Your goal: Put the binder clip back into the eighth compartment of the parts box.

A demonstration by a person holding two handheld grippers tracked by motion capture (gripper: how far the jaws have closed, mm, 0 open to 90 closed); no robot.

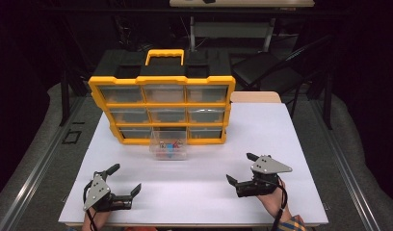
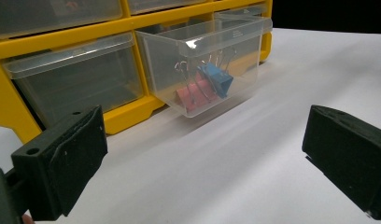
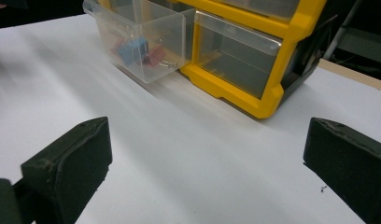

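A yellow and black organiser case (image 1: 162,103) with clear drawers stands upright at the back of the white table (image 1: 194,192). Its bottom middle drawer (image 1: 169,146) is pulled out toward me and holds blue and pink binder clips (image 2: 207,86). The drawer (image 3: 142,39) and the clips (image 3: 135,50) also appear in the right gripper view. My left gripper (image 1: 125,179) rests open near the front left of the table, nothing between its jaws. My right gripper (image 1: 242,167) rests open at the front right, also holding nothing.
The case has a yellow carry handle (image 1: 164,55) on top. A wooden board (image 1: 256,97) lies behind the table's right side, and a dark chair (image 1: 264,67) stands beyond it. Bare white table lies between the grippers and the drawer.
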